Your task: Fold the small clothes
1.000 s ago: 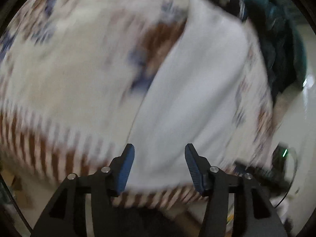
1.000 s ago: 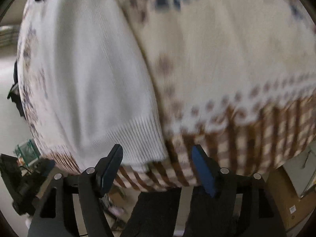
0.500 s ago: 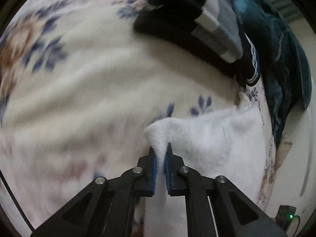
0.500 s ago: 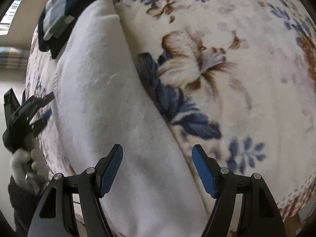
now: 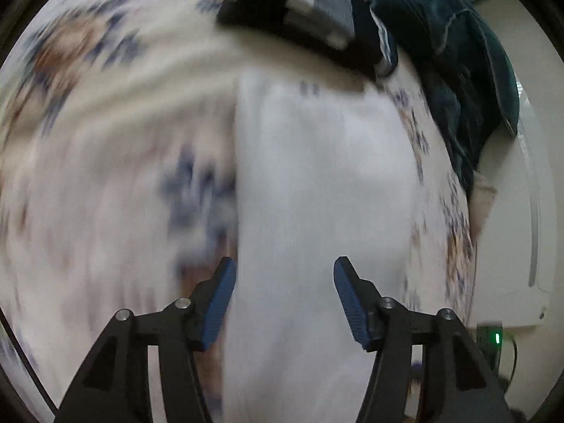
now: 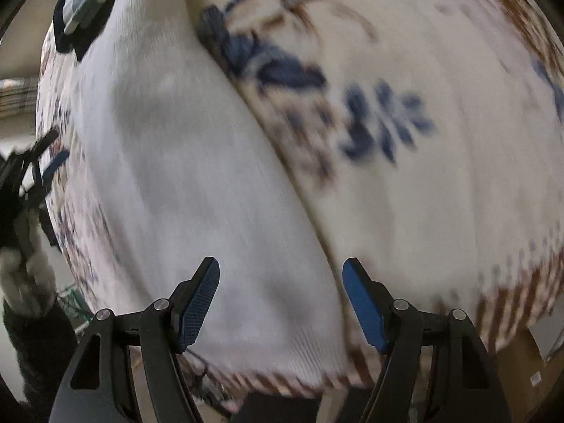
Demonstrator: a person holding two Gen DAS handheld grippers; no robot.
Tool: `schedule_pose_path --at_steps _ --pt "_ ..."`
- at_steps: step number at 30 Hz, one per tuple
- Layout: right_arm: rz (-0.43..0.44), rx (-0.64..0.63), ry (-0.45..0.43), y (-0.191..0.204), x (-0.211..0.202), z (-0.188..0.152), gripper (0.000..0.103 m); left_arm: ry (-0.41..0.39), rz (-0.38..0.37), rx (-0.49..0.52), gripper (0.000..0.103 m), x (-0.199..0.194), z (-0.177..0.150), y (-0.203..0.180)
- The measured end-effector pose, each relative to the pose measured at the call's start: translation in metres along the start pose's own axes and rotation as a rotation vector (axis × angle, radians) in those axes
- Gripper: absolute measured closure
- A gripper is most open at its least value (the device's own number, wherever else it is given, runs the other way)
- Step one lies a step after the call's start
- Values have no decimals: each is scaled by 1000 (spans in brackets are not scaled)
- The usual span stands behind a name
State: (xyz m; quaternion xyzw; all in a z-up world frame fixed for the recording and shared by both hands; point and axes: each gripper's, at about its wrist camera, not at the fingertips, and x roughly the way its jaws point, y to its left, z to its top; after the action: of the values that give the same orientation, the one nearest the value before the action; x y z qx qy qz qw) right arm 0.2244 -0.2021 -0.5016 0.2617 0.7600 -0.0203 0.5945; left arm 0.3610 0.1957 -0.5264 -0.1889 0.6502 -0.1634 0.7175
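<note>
Floral blanket [image 5: 105, 134] under dim light, pale wall [image 5: 507, 211] beyond

A bed spread with a cream floral blanket [image 6: 440, 194] carries a white knit garment [image 6: 183, 176] lying flat along one edge; a folded dark striped piece [image 5: 299, 10] and a teal heap [image 5: 458, 70] crowd its far corner.

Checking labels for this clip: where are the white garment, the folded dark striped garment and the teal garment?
White garment [image 5: 317, 183]: left wrist view, middle of its flat panel.
Striped garment [image 5: 317, 3]: left wrist view, its grey and white stripes.
Teal garment [image 5: 458, 53]: left wrist view, middle of the crumpled heap.
</note>
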Motion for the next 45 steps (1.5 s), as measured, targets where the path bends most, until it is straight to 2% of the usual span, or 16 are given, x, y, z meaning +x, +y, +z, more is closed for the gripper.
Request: schedule_pose_path --at_steps 3,6,8,11,12,14,17,21,27,33,38,40,42,43,44,45 --pt "-23 9 50 -26 -2 -36 29 88 45 -53 47 -3 -86 5" --pt "-5 9 128 -44 17 -70 29 193 92 -118 47 19 -158 16" --pt "16 22 163 -59 32 -84 29 244 89 -183 48 36 -194 24" --pt "84 62 177 -80 50 -94 29 262 47 -250 48 59 -224 25" --pt "114 72 176 -80 60 -96 29 244 36 -270 46 61 -230 25" --pt "169 74 177 -83 75 -98 29 206 -16 -300 32 66 -232 24" --pt "229 54 157 -82 87 -99 29 165 -56 -367 27 66 -233 26" --pt "330 34 148 -72 94 -100 29 122 -44 -397 27 45 -240 39" --pt "314 -12 164 -59 106 -110 29 82 -7 -438 27 24 -262 61" --pt "337 -9 177 -56 115 -107 29 120 -53 -439 23 51 -249 47" --pt "410 17 171 -59 116 -100 29 94 -197 -424 24 52 -240 18" --pt "435 19 175 -52 119 -101 40 92 -203 -411 24 55 -242 7" --pt "406 11 183 -47 124 -102 57 78 -211 -409 39 57 -244 -2" --pt "392 11 183 -46 126 -103 69 77 -196 -400 76 55 -245 -7" --pt "382 17 181 -45 128 -103 74 85 -180 -392 88 55 -244 -12" --pt "380 23 176 -45 128 -104 82 75 -183 -390 88 53 -242 -14"
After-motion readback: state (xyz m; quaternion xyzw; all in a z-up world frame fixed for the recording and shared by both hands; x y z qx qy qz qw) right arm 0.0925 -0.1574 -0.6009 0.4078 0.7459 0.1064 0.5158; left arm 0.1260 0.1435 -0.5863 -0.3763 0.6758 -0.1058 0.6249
